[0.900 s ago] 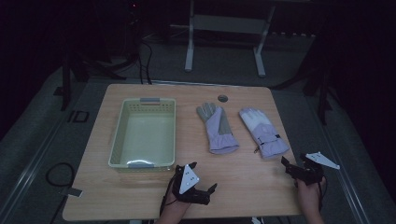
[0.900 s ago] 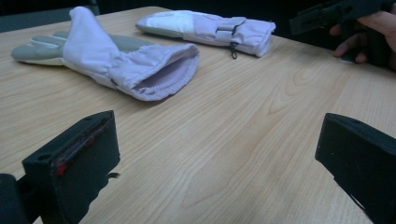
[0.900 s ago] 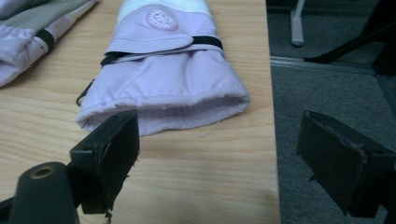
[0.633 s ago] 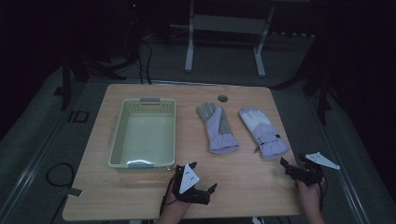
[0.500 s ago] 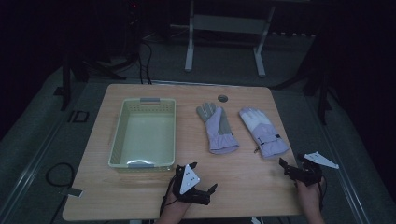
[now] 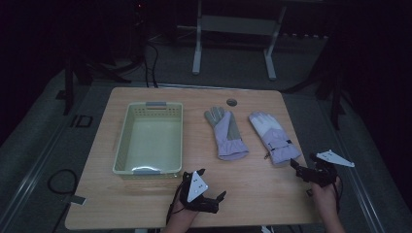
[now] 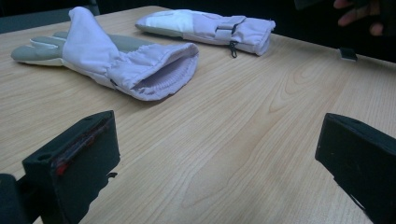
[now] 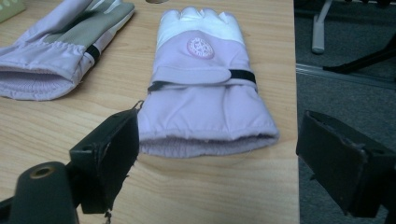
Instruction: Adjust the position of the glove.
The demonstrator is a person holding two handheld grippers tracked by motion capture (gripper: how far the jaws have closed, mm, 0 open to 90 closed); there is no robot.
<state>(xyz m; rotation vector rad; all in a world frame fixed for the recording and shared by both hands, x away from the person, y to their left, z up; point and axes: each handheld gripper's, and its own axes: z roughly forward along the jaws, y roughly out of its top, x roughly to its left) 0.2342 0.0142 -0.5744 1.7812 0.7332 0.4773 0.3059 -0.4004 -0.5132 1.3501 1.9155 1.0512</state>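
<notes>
From the high view I see two lilac gloves lying side by side on the counter (image 6: pixel 145 204) beside an empty basket (image 6: pixel 123 145). In the left gripper view, my left gripper (image 7: pixel 215 163) has its fingers wide apart, holding nothing, with the palm-up glove (image 7: pixel 116 60) ahead. In the right gripper view, my right gripper (image 8: pixel 219 158) is spread empty just short of the white-tipped glove (image 8: pixel 205 93); I judge this the approach, and next I must ease forward and close on its cuff.

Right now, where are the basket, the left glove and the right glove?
basket (image 6: pixel 124 133), high view, on its left wall.
left glove (image 6: pixel 227 139), high view, on the middle of its lilac back.
right glove (image 8: pixel 205 100), right gripper view, on the lilac cuff below the strap.
</notes>
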